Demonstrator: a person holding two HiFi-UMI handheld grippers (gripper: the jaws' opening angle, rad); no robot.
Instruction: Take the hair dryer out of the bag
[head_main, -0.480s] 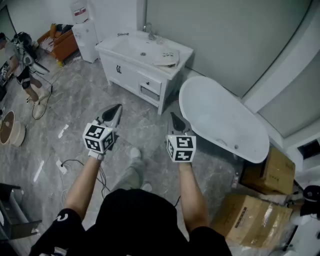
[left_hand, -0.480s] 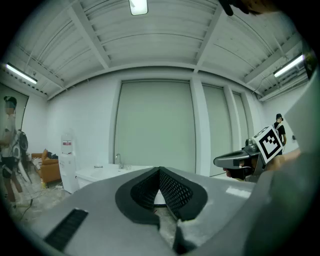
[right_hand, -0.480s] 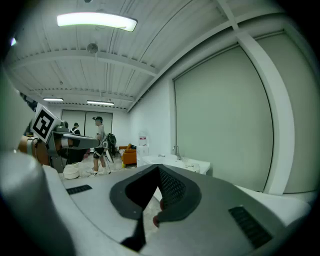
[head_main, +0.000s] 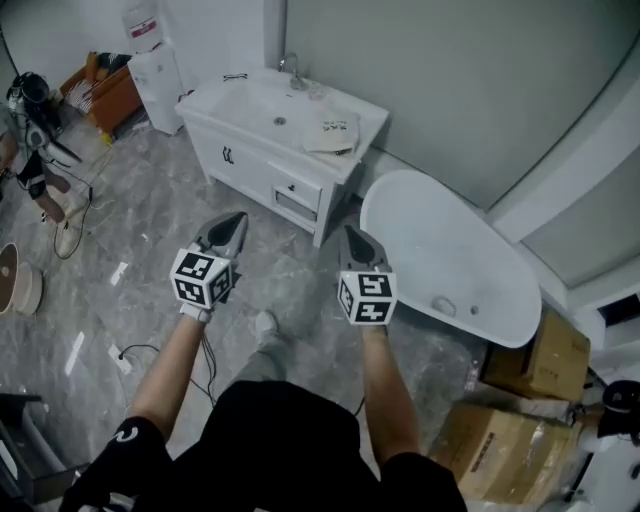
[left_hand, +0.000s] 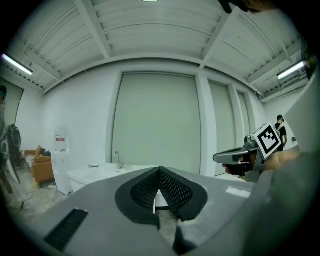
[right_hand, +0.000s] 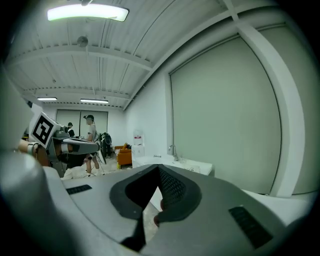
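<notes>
Both shut, empty: left tool, right tool. Probable bag on desk ahead, well apart; right tool nearer.

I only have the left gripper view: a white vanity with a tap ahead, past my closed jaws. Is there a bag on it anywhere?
Observer: Yes. In the head view, what looks like a pale, flat bag lies at the right end of the vanity top.
Operator: Is the right gripper carrying anything?
Observer: No. The right gripper has its jaws together with nothing between them.
Operator: Anything to watch for on that side?
Observer: A white bathtub stands on the floor just right of the vanity, near the bag's end.
</notes>
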